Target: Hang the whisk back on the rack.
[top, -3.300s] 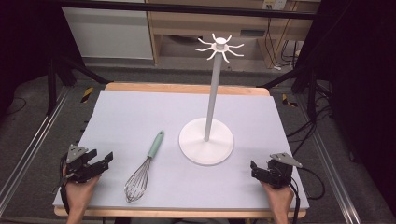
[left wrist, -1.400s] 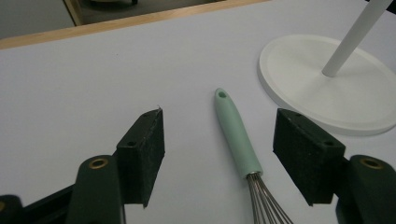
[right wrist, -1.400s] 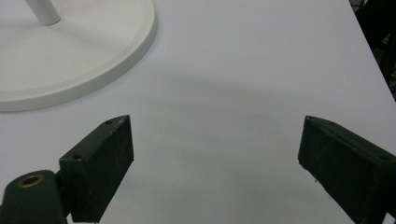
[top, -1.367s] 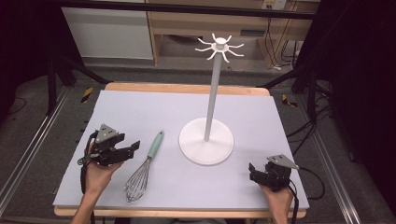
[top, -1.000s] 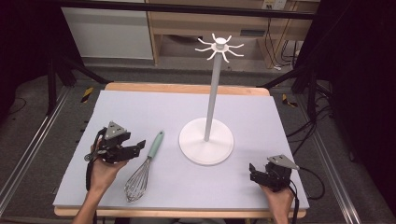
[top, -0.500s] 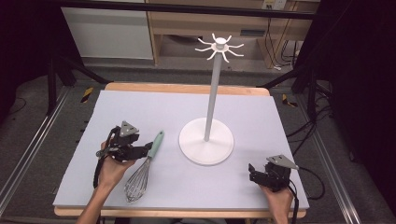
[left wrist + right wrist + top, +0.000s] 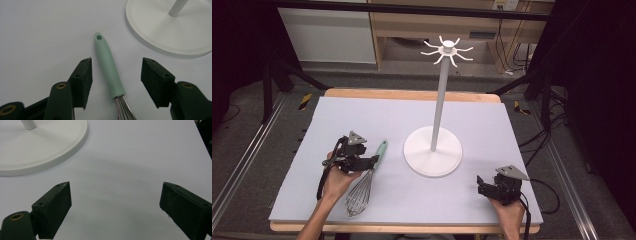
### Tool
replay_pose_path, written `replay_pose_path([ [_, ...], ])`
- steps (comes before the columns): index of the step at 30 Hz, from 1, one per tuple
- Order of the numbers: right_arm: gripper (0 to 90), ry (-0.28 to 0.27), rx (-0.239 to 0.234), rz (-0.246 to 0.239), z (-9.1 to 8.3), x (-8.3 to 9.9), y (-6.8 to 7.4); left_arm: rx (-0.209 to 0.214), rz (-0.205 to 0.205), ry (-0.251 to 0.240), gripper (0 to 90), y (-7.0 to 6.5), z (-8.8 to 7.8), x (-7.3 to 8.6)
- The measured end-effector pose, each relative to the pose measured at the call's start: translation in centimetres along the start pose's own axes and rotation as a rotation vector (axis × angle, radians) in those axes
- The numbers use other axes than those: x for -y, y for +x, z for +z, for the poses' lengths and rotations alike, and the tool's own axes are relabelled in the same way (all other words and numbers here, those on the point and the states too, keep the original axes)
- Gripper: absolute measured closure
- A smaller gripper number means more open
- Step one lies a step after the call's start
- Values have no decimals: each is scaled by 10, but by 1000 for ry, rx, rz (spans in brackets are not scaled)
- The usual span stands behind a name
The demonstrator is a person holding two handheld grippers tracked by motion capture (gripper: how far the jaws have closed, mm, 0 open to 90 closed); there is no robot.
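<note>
Left claw [image 7: 116, 82] having moved in from 8 o'clock corner of desk [image 7: 522, 130], jaws closing around whisk [image 7: 109, 68] handle, not yet touching; grasp coming. Right claw [image 7: 115, 207] staying apart, idle.

No words, numbers or brand marks can be read anywhere here. A pale label [image 7: 482, 35] sits on the wooden shelf unit [image 7: 412, 25] behind the tabletop [image 7: 492, 120] (its print is too small and blurred to make out).
</note>
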State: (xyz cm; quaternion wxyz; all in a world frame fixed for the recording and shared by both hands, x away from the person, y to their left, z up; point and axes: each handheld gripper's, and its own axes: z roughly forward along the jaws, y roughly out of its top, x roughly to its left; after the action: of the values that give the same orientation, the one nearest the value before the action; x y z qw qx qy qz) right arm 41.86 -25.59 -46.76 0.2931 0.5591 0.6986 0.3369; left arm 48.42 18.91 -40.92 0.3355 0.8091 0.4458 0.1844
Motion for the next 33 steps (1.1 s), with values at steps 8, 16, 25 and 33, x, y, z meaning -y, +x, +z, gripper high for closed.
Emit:
replay_pose_path([
  [8,109,4,0,-1,1,0,0,12,-4,49,449,-1,13,2],
  [16,108,7,-2,-5,1,0,1,24,-6,103,481,-2,25,7],
  [25,108,10,-2,-8,2,0,1,21,-11,167,515,-3,37,9],
  [33,108,12,-1,-6,2,0,1,10,-37,202,547,-1,42,11],
])
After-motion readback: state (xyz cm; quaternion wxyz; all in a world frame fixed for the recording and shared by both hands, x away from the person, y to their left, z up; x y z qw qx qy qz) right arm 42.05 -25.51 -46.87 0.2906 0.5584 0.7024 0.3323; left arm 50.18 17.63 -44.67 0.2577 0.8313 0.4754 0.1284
